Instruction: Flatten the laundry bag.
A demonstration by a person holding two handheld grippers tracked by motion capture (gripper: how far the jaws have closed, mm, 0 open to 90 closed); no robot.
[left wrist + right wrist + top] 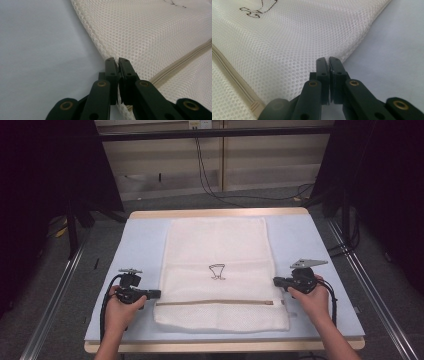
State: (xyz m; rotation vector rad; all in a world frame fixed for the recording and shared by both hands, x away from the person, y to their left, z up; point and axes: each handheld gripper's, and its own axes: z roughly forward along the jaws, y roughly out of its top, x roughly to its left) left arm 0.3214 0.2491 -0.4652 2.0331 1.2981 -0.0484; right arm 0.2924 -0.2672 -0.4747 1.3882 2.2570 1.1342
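Both claws, left claw [116, 59] and right claw [328, 59], clamp thin edges of the mesh laundry bag [217, 250]; uneven lifting risks slippage.

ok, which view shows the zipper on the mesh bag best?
High view: the zipper runs full width across the mesh bag. The left gripper view gives a short close stretch; the right gripper view catches one end at the frame edge.

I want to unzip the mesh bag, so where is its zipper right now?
In the high view the zipper runs across the mesh bag near its front edge, between the left gripper and right gripper at the bag's sides.
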